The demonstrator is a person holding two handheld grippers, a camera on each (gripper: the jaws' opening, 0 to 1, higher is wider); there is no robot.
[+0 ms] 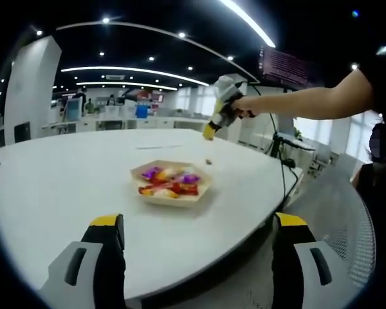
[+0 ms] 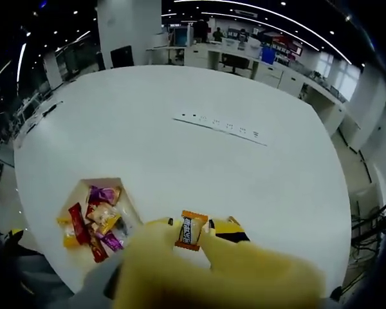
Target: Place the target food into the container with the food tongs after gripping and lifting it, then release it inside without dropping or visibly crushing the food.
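An orange-wrapped snack (image 2: 192,230) sits clamped between the yellow tips of the right hand-held gripper (image 2: 194,239), raised above the white desk (image 2: 199,161) toward its near edge. Just beside it lies the hexagonal tray (image 2: 124,193) of wrapped candies (image 2: 96,222). The left hand-held gripper (image 1: 199,225) has its jaws apart, holding nothing, at the desk's edge facing the tray.

Bare white table (image 2: 180,161) all round the tray (image 1: 172,182); approach open from every side. Right gripper (image 1: 213,127) w/ candy (image 2: 192,230) hangs above, beyond tray.
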